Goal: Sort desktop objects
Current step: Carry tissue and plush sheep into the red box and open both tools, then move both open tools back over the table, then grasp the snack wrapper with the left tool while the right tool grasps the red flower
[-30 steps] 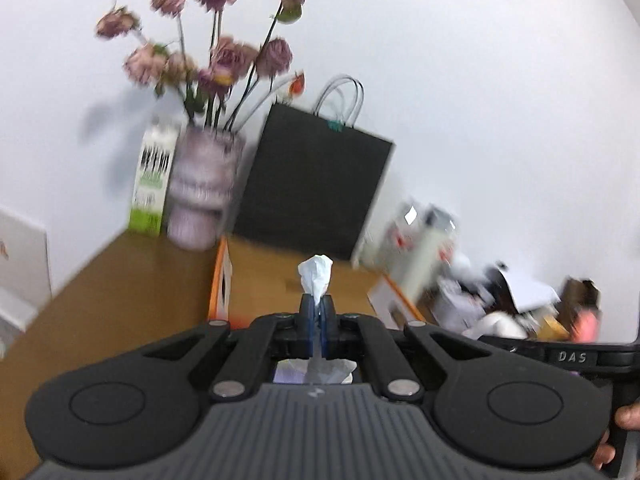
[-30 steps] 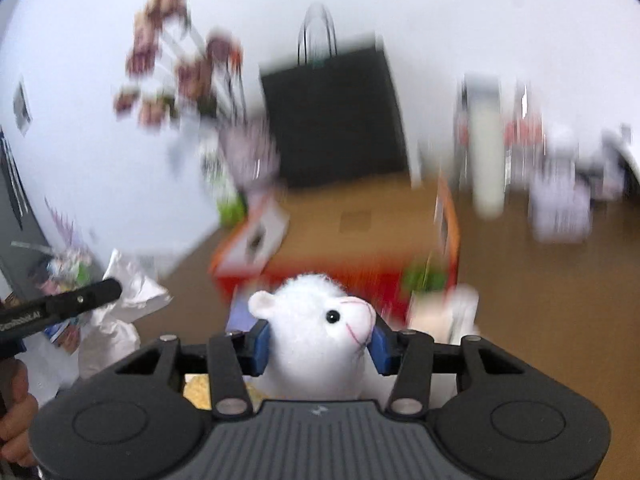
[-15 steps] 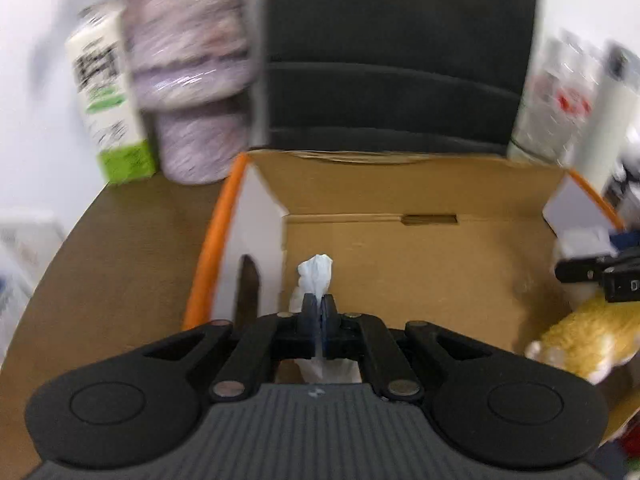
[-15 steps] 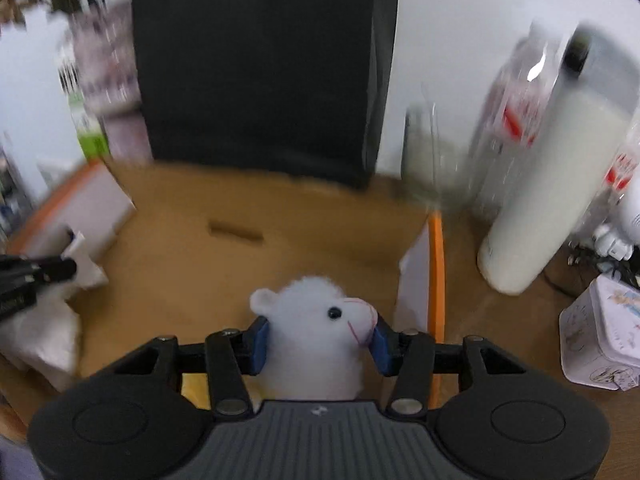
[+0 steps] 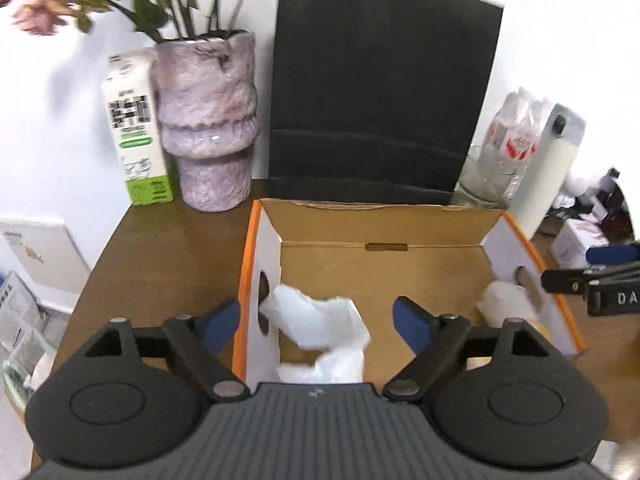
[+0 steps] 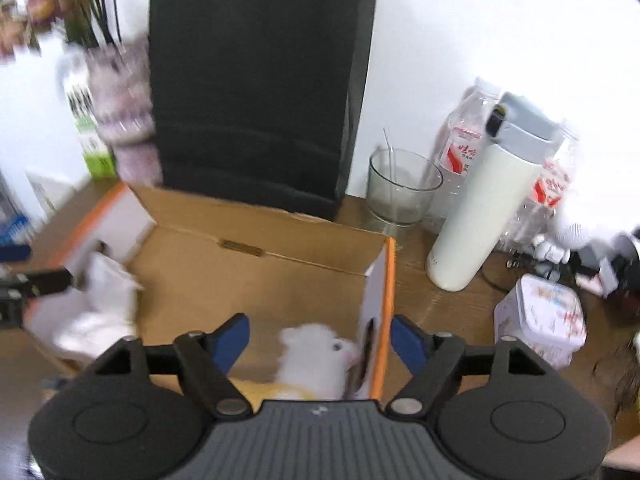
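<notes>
An open cardboard box [image 5: 384, 260] with orange edges stands on the brown desk; it also shows in the right wrist view [image 6: 240, 272]. My left gripper [image 5: 316, 322] is open above the box's left side, with a crumpled white tissue [image 5: 320, 332] lying loose in the box below it. My right gripper [image 6: 320, 338] is open above the box's right side. A white plush sheep [image 6: 316, 360] lies in the box against the right wall, free of the fingers. The sheep [image 5: 508, 304] and the tissue [image 6: 100, 304] each show in the other view.
Behind the box stand a black paper bag [image 5: 380, 92], a pink vase with flowers [image 5: 212, 120] and a milk carton [image 5: 136, 128]. To the right are a glass [image 6: 400, 188], a white thermos [image 6: 488, 208], water bottles [image 6: 464, 140] and a small tin [image 6: 540, 320].
Both grippers have opened over the box. The tissue has dropped from the left gripper and the plush sheep from the right gripper; both now lie in the box.
</notes>
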{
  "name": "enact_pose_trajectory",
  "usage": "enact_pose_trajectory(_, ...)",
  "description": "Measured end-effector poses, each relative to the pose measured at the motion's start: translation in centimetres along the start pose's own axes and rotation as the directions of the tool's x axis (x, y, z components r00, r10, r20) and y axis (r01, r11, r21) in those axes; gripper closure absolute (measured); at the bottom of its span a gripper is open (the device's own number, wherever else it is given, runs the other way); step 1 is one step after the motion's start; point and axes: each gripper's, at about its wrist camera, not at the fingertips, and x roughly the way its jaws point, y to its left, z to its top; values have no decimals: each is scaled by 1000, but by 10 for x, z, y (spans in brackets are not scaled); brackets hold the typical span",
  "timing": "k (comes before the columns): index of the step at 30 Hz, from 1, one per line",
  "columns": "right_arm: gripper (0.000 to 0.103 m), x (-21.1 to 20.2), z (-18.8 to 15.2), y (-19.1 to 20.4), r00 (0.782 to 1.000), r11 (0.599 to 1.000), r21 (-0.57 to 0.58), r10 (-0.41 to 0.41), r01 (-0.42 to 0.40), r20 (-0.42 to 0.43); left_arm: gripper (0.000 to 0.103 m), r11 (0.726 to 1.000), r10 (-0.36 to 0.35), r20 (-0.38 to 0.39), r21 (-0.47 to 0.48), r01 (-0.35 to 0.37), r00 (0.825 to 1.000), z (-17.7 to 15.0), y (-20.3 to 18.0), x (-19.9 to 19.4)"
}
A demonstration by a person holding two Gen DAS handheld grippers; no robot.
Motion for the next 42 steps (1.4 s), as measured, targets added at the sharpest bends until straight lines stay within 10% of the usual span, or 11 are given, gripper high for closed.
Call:
enact_pose_trajectory(8,12,-83,-129,31,976,982,84,154,-169,153,1,984,-169,104,-36,173,980,-126,8,-103)
enact_pose_trajectory(16,12,-121,-297,72,965,977,132,138,-170,221,1,995,-22,193,-92,41,981,-276,5,-155)
enact_pose_trajectory(21,12,-133,-353,84,964,985,113,96,-127,248,1,993,-116,178,9,116,977,-301,-9,-163)
enact_pose_trajectory(33,21,-111,-288,58,947,973,120,155,-195,282,10,988,-135,218,-43,148,967,-215,6,-99)
enact_pose_trajectory(42,29,-39,-186,22,961,991,123,9,-45,276,22,984,-171,100,-29,175,980,-121,-7,22)
